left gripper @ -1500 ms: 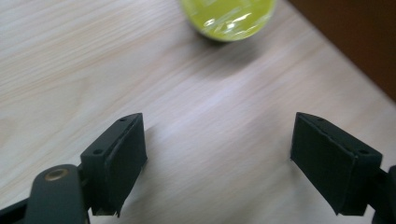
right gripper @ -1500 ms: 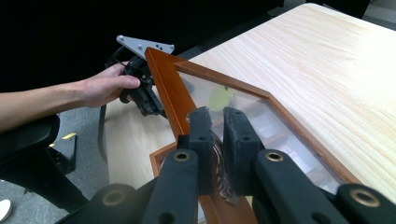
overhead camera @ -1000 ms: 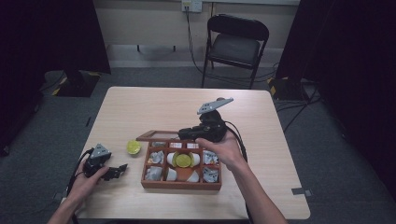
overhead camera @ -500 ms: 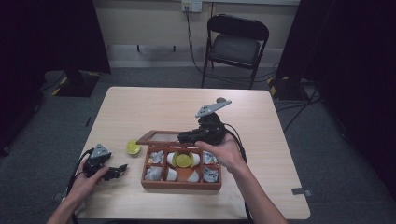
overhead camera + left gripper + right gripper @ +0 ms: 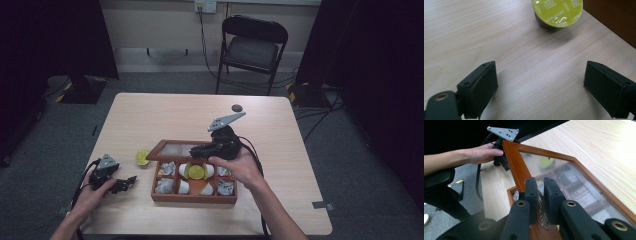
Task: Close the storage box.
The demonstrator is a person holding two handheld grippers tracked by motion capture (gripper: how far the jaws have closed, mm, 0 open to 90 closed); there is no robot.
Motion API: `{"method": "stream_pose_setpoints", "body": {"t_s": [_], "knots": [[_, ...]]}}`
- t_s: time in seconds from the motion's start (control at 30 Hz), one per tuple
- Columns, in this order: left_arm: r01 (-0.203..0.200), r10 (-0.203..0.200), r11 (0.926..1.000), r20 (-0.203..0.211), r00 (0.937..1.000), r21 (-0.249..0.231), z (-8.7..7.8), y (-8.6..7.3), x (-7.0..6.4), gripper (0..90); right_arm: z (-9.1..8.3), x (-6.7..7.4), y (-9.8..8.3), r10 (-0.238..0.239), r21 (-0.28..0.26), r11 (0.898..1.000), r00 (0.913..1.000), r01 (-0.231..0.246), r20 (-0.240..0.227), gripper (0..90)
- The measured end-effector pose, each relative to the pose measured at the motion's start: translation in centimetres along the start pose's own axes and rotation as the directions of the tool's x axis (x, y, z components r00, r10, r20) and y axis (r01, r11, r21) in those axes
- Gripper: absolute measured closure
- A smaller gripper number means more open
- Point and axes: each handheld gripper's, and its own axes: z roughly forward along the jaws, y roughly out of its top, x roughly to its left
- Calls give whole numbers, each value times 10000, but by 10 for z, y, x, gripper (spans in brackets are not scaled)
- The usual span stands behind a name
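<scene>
The left gripper [image 5: 117, 184] rests on the desk [image 5: 280, 130], jaws open and empty, a green pod [image 5: 557, 12] ahead. The box [image 5: 194, 198] lies mid-desk; the right gripper [image 5: 540, 192] clamps the clasp [image 5: 543, 216] of its raised lid [image 5: 515, 162].

Hand-held gripper, left [image 5: 121, 184]: black, grey three-cornered plate, black cable.
Hand-held gripper, right [image 5: 539, 187]: black jaws, brass-coloured screws.
Forearms: bare.

Dim and slightly soft from above, dark at far corners; brighter, sharp close-ups, with glare on foil and glass.
</scene>
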Motion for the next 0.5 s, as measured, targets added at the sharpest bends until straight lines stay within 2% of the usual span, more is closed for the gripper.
{"method": "stream_pose_setpoints", "body": {"t_s": [0.33, 0.5], "knots": [[44, -44, 10000, -68, 10000, -16, 1, 0, -1, 102, 3, 5, -3, -151, 396, 9991, 9999, 148, 59, 817], [48, -48, 10000, -68, 10000, -23, 1, 0, -1, 102, 7, 7, -12, -185, 458, 9988, 9998, 190, -123, 817]]}}
